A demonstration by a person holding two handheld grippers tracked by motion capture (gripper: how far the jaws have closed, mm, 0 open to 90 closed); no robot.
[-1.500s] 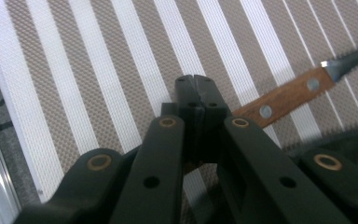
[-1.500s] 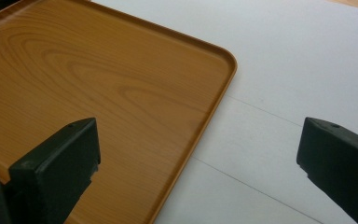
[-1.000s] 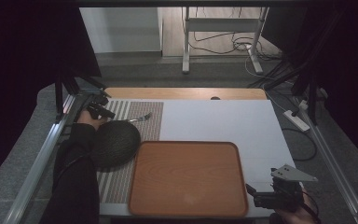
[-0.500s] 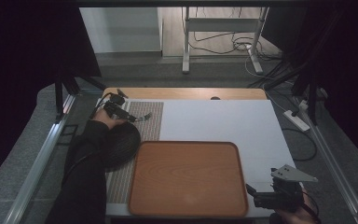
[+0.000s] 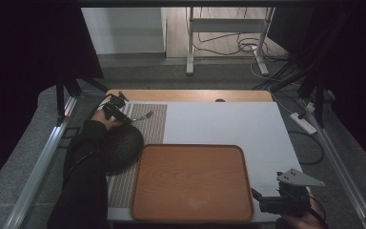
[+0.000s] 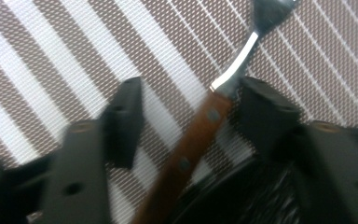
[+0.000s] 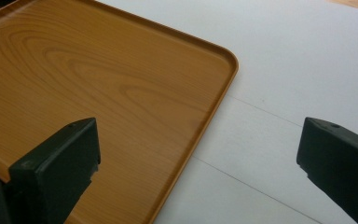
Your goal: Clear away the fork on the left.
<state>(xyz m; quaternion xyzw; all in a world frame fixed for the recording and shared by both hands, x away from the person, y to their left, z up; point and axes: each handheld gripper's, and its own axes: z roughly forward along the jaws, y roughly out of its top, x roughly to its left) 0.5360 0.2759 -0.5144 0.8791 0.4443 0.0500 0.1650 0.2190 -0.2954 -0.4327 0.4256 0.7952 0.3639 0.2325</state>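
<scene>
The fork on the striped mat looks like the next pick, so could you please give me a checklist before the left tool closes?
1. Left tool open: ok.
2. Fork handle between the jaws: ok.
3. Handle centred: not ok, it lies near one jaw.
4. Black bowl apart from the handle: cannot tell, its rim sits right beside it.
5. Wooden tray bare for a drop-off: ok.
6. Right tool out of the way, near the tray's corner: ok.

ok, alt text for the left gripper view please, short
Two open black jaws straddle a wooden-handled fork lying on a brown-and-white striped woven placemat, the left gripper not yet closed on it. The fork's steel neck runs toward the upper right, and the rim of a dark ribbed bowl sits at the bottom right.
</scene>
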